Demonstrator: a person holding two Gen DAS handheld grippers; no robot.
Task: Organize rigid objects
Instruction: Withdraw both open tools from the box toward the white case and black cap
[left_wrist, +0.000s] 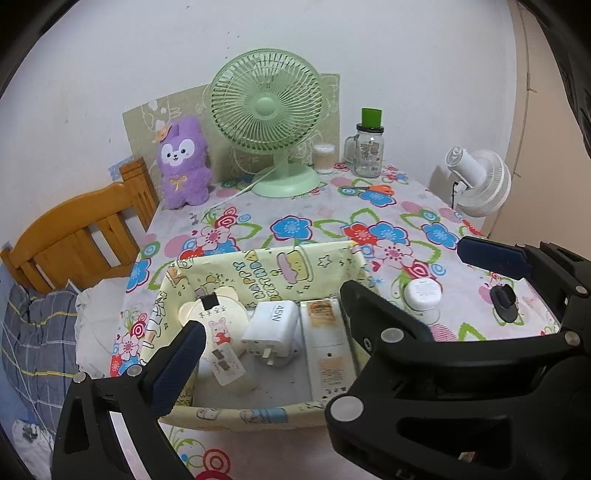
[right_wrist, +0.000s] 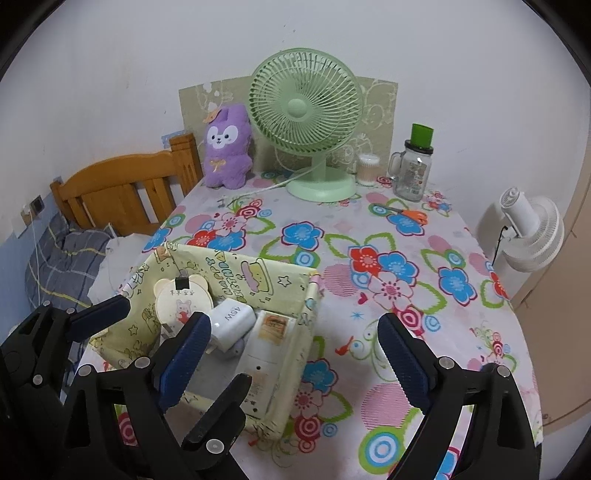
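Note:
A yellow cartoon-print fabric box (left_wrist: 258, 264) (right_wrist: 255, 277) stands on the floral table. Inside lie a cream bear-shaped round case (left_wrist: 218, 317) (right_wrist: 181, 302), a white 45W charger (left_wrist: 273, 326) (right_wrist: 232, 319) and a white flat power bank (left_wrist: 325, 343) (right_wrist: 266, 347). My left gripper (left_wrist: 328, 295) is open and empty, hovering over the box's near edge. My right gripper (right_wrist: 291, 358) is open and empty, above the table right of the box; it also shows in the left wrist view (left_wrist: 495, 254). A small white round jar (left_wrist: 423, 295) and a black cap-like object (left_wrist: 504, 301) lie on the table right of the box.
At the back stand a green desk fan (right_wrist: 306, 122), a purple plush (right_wrist: 227, 147), a cotton-swab tub (right_wrist: 367, 168) and a glass jar mug with a green cap (right_wrist: 412, 170). Orange-handled scissors (right_wrist: 410, 214) lie nearby. A white fan (right_wrist: 532, 229) stands right, a wooden bed frame (right_wrist: 122, 188) left.

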